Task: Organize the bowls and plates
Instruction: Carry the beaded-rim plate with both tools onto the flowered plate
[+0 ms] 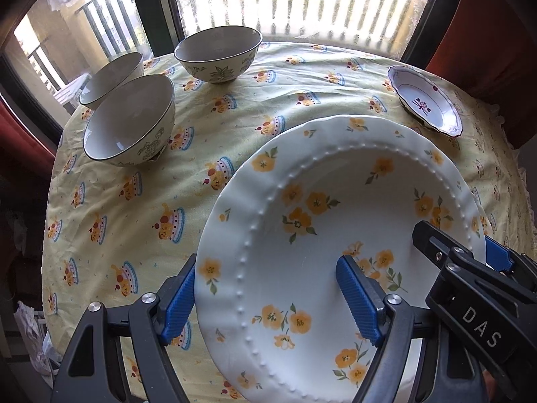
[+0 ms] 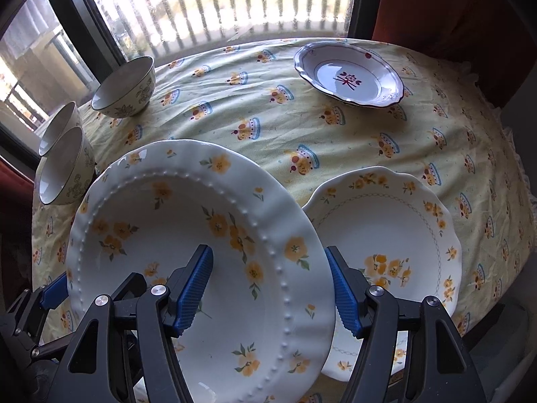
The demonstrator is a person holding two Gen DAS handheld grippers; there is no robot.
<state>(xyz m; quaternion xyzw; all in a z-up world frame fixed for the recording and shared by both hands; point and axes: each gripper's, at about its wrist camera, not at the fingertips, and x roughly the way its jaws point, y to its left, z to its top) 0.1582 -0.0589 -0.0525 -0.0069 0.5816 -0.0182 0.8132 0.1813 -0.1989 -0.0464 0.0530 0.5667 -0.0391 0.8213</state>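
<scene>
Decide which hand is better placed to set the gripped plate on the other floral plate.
Right. Left gripper and right gripper both clamp the beaded plate; the scalloped plate lies beside the right one.

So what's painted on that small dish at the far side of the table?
The small dish is white with a dark scalloped rim and a dark red flower motif in its centre, clearest in the right wrist view.

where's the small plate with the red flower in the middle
The small red-flower plate sits on the tablecloth at the far right, near the window, well beyond the scalloped yellow-flower plate; the bowls are across on the left.
</scene>
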